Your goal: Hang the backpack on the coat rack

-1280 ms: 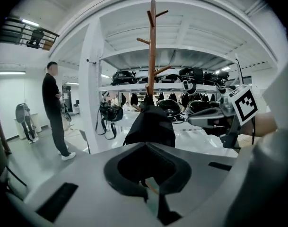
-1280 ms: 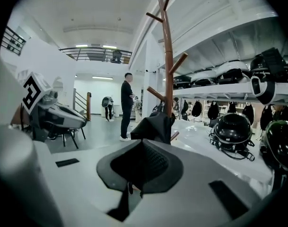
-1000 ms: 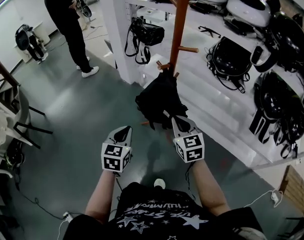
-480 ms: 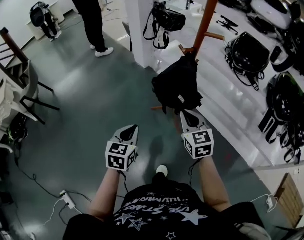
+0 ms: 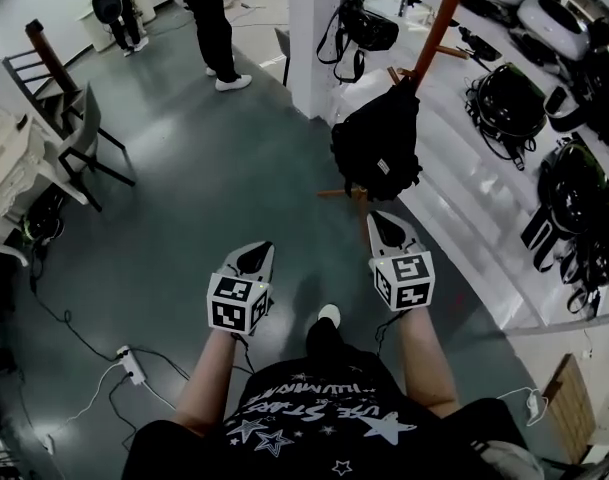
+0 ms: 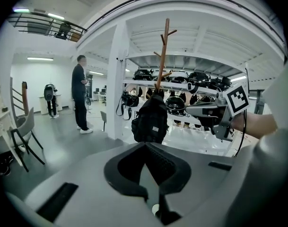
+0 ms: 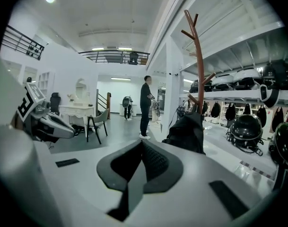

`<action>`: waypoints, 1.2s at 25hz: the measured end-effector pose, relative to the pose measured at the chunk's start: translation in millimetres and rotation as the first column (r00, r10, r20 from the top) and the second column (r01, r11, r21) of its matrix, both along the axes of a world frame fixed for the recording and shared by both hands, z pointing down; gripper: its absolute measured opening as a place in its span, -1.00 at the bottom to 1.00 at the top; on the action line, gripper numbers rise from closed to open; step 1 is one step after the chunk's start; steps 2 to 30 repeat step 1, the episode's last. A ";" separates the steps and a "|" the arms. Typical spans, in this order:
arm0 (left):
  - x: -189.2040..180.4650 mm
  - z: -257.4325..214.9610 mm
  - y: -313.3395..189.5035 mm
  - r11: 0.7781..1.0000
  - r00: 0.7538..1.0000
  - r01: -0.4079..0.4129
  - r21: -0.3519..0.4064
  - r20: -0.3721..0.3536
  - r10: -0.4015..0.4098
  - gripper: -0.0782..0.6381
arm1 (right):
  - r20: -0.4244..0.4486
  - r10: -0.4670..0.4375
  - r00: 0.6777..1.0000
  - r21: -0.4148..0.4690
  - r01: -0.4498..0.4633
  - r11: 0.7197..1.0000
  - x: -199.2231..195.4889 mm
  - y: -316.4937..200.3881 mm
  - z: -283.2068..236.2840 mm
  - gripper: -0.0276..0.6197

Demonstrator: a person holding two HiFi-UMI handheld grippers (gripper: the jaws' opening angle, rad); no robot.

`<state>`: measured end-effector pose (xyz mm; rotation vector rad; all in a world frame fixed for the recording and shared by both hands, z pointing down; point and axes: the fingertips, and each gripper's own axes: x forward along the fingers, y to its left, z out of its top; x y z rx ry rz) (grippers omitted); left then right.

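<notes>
Head view cuts the top off the coat rack (image 5: pixel 439 28) (gripper views show it); left tongs (image 5: pixel 256 252), right tongs (image 5: pixel 382 220) closed, empty.

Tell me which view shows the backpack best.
Left gripper view: the backpack faces the camera whole, hanging from the rack. The head view shows it steeply from above, foreshortened. The right gripper view shows it side-on and dark, its bottom out of sight.

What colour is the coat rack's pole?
Reddish brown; the coat rack shows best in the right gripper view.
</notes>
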<state>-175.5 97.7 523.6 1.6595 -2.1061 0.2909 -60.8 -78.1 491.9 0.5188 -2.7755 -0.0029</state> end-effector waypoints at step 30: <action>6.6 -0.8 11.6 1.000 1.000 0.000 0.000 0.000 0.000 -0.73 | 0.001 -0.005 1.000 0.000 0.005 1.000 5.4 12.4 -1.3 -0.89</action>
